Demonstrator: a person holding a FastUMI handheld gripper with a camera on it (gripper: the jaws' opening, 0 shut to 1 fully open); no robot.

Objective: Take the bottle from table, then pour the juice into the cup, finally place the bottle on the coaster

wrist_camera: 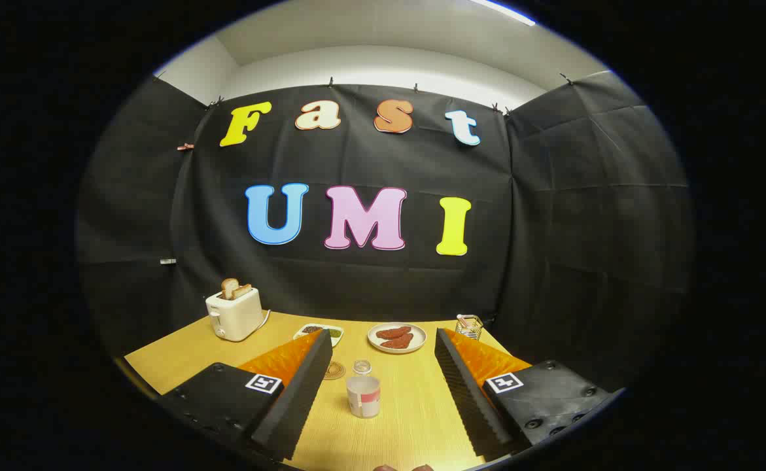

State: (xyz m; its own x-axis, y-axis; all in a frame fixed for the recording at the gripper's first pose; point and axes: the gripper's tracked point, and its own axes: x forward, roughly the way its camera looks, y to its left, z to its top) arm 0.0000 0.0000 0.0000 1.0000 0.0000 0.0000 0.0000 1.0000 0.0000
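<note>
A pale, squat bottle (pixel 363 396) with a pinkish lower half stands upright on the wooden table (pixel 186 360), between my two fingers and nearer their bases than their tips. Directly behind it is a small clear glass cup (pixel 361 367). A round woven coaster (pixel 334 371) lies just left of the cup, against the inner side of my left finger (pixel 297 392). My gripper (pixel 381 333) is open wide, with nothing touching either finger.
At the back of the table stand a white toaster (pixel 234 315) holding bread slices, a small dish (pixel 320 331) with dark and green food, a plate (pixel 397 338) with brown pieces and a wire holder (pixel 469 325). Black cloth walls close the booth.
</note>
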